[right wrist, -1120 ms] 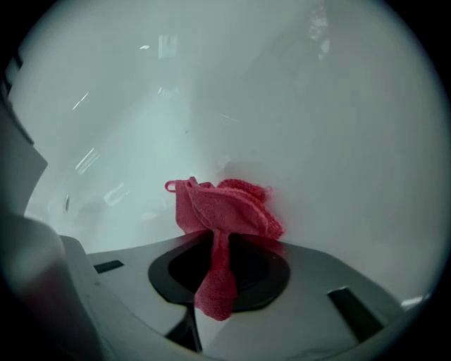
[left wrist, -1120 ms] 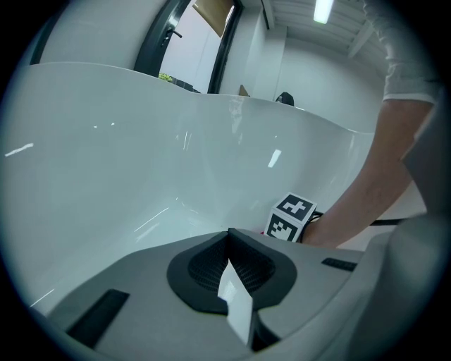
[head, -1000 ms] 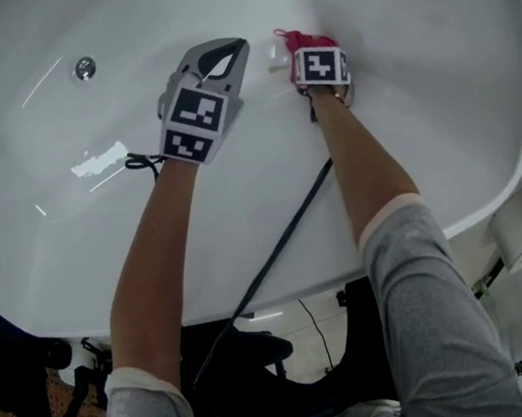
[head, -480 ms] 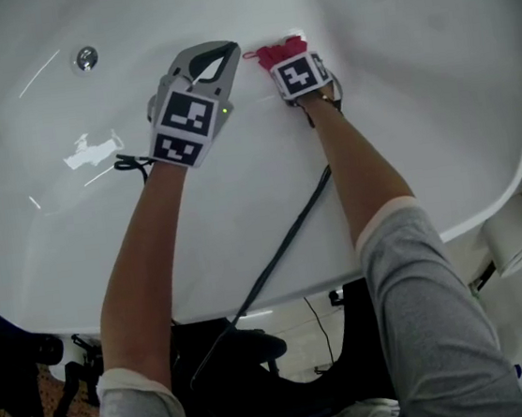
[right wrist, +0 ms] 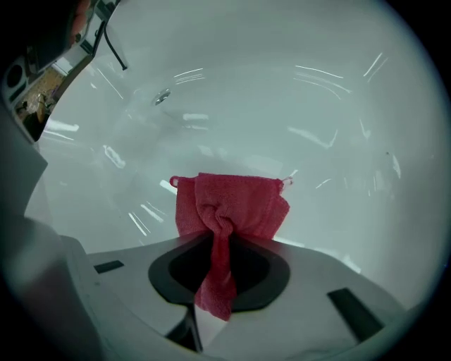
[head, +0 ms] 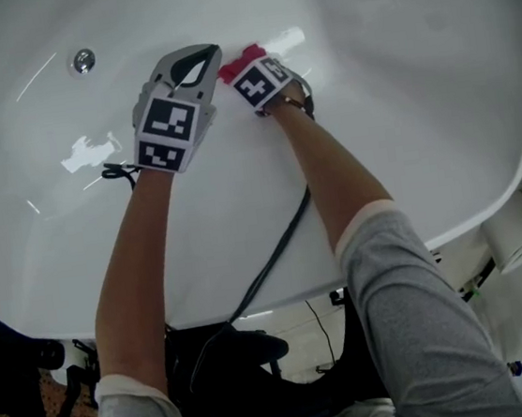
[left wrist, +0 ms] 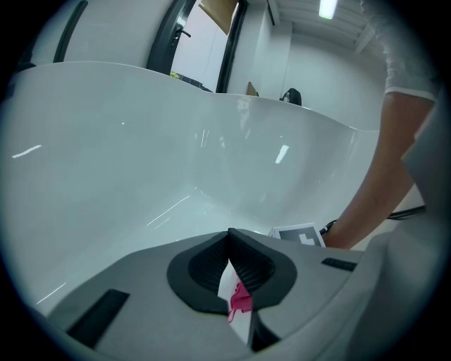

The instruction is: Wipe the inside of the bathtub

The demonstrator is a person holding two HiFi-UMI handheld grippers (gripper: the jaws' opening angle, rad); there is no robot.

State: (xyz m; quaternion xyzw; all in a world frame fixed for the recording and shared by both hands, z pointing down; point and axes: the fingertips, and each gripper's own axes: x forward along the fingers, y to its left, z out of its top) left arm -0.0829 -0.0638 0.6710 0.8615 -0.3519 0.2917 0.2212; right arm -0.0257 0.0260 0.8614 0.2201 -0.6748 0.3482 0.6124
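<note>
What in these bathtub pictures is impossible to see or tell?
- Head view: the right gripper's marker cube covers most of the red terry cloth.
- Head view: the white bathtub's far end is cut off by the top edge.
- Right gripper view: the cloth hides the surface beneath it; contact unclear.

The grey left hand-held gripper (left wrist: 227,243) and right hand-held gripper (right wrist: 220,240) each bore a black-and-white marker cube (head: 171,129). The person wore grey sleeves (head: 426,324) with pale cuffs (head: 362,223). A black cable (head: 268,266) hung below.
</note>
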